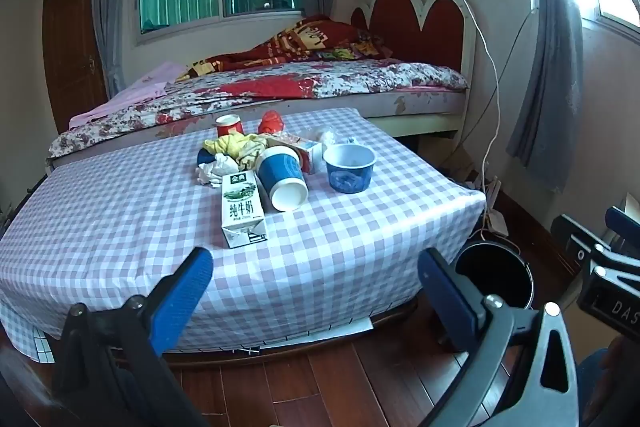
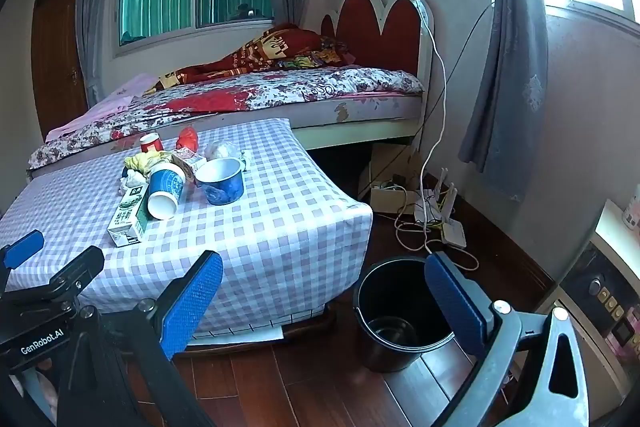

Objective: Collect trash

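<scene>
Trash: milk carton (image 1: pixel 243 207) reads "纯牛奶" | left tongs (image 1: pixel 316 281) — released | right tongs (image 2: pixel 324 289) — released, "GenRobot.AI" on frame

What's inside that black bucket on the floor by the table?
The round black plastic bucket looks empty: only its bare, shiny bottom shows. A blue finger of the right hand-held gripper covers part of the rim and far wall.

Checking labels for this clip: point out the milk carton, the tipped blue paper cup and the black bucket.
milk carton (image 1: pixel 243 205), left wrist view, printed top face.
tipped blue paper cup (image 1: pixel 280 169), left wrist view, blue side wall.
black bucket (image 2: pixel 394 351), right wrist view, outer front wall.
</scene>
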A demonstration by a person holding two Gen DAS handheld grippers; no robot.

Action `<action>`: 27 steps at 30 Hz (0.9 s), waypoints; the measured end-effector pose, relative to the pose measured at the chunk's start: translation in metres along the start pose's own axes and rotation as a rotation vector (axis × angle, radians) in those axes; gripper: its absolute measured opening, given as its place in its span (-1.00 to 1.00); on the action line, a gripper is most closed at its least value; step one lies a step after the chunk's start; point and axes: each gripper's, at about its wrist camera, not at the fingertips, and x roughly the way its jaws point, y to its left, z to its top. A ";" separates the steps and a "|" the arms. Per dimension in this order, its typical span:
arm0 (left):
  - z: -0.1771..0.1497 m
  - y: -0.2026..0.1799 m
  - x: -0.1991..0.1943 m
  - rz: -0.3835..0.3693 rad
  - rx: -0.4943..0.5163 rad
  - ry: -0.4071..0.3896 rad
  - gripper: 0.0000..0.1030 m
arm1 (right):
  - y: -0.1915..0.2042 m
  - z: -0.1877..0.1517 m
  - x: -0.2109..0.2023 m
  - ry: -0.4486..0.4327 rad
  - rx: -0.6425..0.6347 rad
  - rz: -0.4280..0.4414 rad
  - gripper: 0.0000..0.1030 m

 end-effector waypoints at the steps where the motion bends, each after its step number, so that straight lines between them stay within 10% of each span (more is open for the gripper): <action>1: 0.000 0.001 0.000 -0.002 -0.002 0.003 0.99 | 0.000 0.000 0.000 0.002 0.000 0.000 0.98; 27: -0.001 0.001 0.003 0.006 0.001 0.012 0.99 | 0.003 -0.002 0.002 0.017 -0.008 -0.004 0.98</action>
